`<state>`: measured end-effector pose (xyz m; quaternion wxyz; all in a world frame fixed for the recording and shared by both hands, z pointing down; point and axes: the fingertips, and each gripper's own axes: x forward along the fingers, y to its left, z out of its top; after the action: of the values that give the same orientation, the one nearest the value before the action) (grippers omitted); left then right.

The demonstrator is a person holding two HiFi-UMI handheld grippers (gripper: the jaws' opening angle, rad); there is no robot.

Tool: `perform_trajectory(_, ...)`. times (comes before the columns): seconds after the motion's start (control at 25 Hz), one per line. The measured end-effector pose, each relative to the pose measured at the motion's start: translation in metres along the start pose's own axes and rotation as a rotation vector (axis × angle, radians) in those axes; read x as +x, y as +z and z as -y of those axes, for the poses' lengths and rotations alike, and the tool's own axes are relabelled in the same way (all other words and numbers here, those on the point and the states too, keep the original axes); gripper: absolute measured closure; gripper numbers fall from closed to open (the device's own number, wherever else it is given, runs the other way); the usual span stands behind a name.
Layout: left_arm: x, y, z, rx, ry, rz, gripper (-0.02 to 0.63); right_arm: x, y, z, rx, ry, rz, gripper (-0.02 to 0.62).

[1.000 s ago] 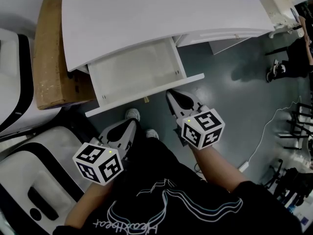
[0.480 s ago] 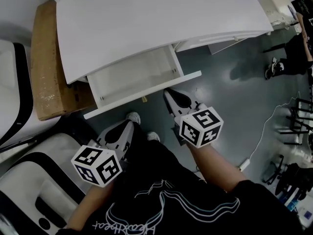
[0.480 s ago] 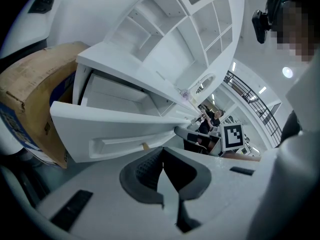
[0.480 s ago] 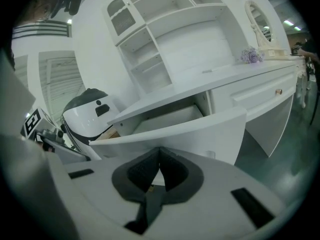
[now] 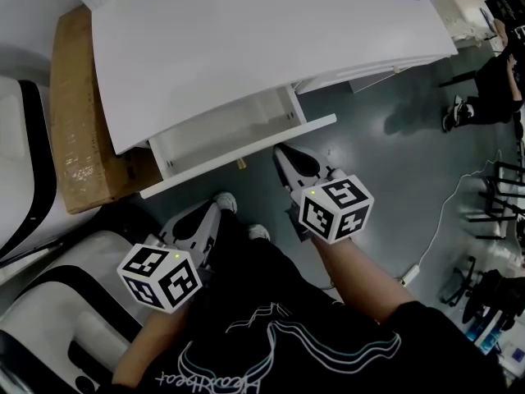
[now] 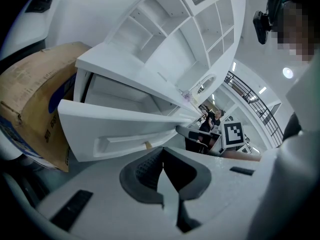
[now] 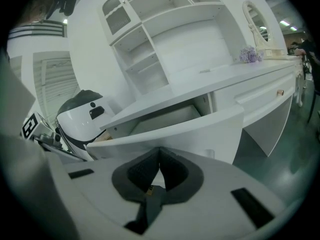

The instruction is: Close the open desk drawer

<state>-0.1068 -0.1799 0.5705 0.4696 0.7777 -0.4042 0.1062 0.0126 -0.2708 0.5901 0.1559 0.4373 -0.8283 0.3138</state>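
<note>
Right tool has its jaws pressed together on nothing, tip set against the outer face of the white flat-fronted desk drawer, right of the panel's middle. Left tool likewise closed and empty, held low by the wearer's legs, short of the panel and not touching it. Drawer stands partly out from under the white curved worktop; tray looks bare. My judgement: a push at one side may rack the drawer on its runners. Better to shift contact toward the small brass-coloured tab under the panel's middle, or bring the left tool onto the left half and press both evenly, straight along the runners, easing off near the end. Edges: panel is wider than the tray, and its left end reaches in front of the brown cardboard box standing just beside the bay. I judge it closes clear of the box but cannot confirm. Worktop lip overhangs the tray, so tips belong low on the panel face. Room: grey floor right of the drawer is open; another person stands well apart.
</note>
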Motion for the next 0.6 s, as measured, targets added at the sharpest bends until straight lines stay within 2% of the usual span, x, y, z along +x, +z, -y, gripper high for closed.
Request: perform_trajectory(0.6,0.008,0.022,-0.015,0.005,-0.004,-0.011,0.601,0.025,0.022,0.006,0.015,-0.014,0.012,0.589)
